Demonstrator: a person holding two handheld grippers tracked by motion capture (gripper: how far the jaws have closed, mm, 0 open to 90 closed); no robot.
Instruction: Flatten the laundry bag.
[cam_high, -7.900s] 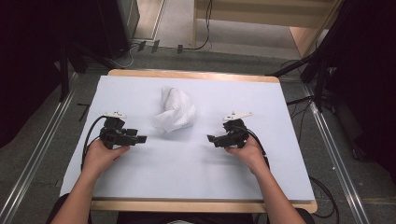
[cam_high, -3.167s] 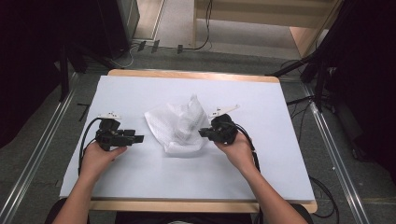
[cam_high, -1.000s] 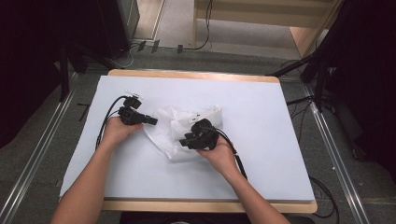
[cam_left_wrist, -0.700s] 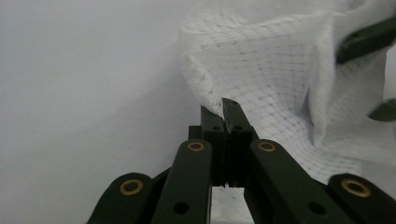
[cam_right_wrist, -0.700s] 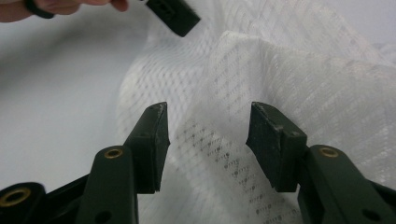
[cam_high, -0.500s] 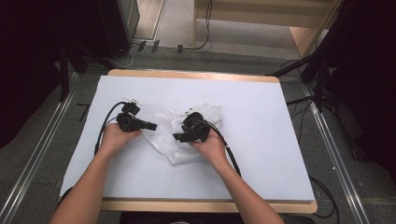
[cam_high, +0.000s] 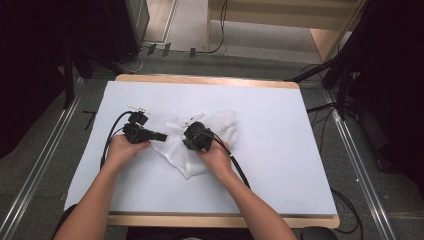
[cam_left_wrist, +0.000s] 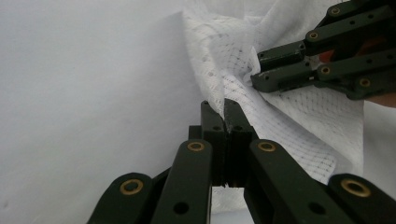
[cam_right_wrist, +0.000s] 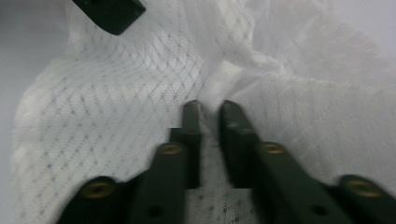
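Fingers (cam_left_wrist: 214, 122) of my left gripper (cam_left_wrist: 225, 116) are pinching the white mesh cloth's (cam_high: 200, 145) left edge at mid-table while my right gripper (cam_right_wrist: 210, 116), just closing, is nipping a thin fold that I'm judging could slip free.

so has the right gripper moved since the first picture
Yes. In the high view the right gripper has come leftward from the table's right half to its middle, onto the white mesh cloth, jaws just closing on a fold.
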